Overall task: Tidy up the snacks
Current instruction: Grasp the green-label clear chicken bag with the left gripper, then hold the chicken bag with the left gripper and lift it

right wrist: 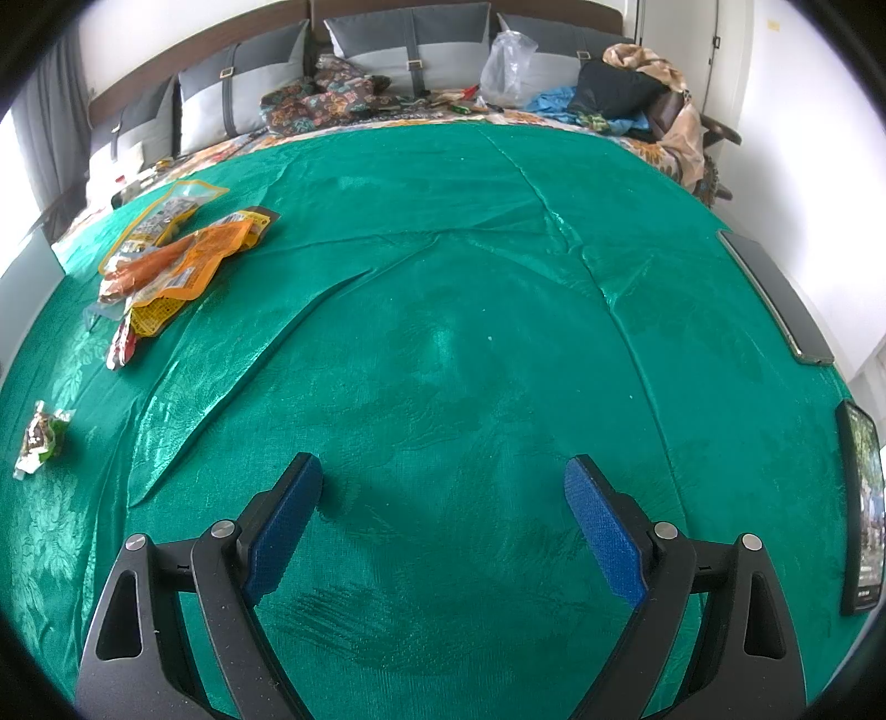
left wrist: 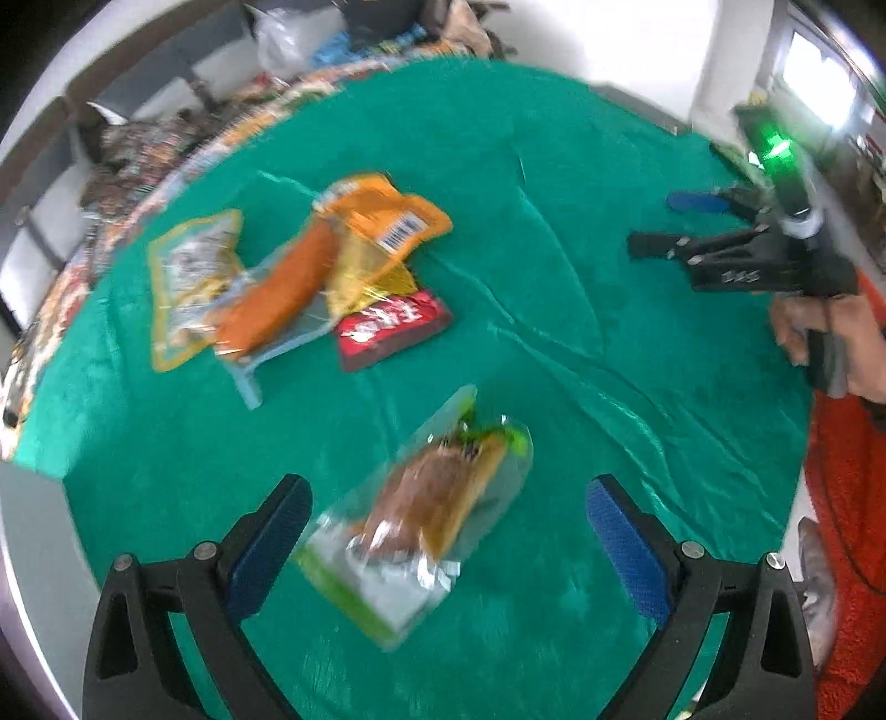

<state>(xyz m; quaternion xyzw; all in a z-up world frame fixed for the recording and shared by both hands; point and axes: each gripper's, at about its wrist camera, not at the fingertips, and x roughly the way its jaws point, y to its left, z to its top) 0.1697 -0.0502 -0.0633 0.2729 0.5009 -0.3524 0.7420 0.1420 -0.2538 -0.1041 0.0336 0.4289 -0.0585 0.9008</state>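
Note:
My left gripper (left wrist: 448, 493) is open and hovers over a clear-and-green snack packet (left wrist: 426, 515) with brown food inside, which lies on the green cloth (left wrist: 554, 360) between the fingers, apart from both pads. Beyond it lies a pile: an orange sausage pack (left wrist: 277, 299), an orange-yellow packet (left wrist: 376, 227), a red packet (left wrist: 390, 327) and a yellow-edged clear packet (left wrist: 191, 277). My right gripper (right wrist: 443, 482) is open and empty over bare cloth; it also shows in the left wrist view (left wrist: 686, 227). The pile (right wrist: 166, 266) and the green packet (right wrist: 41, 437) sit far left in the right wrist view.
The cloth covers a bed with grey cushions (right wrist: 410, 50), patterned bedding (right wrist: 326, 99), a plastic bag (right wrist: 506, 61) and clothes (right wrist: 620, 88) at the back. A phone (right wrist: 775, 293) and a tablet (right wrist: 861, 509) lie at the right edge. An orange fleece sleeve (left wrist: 847, 526) is at right.

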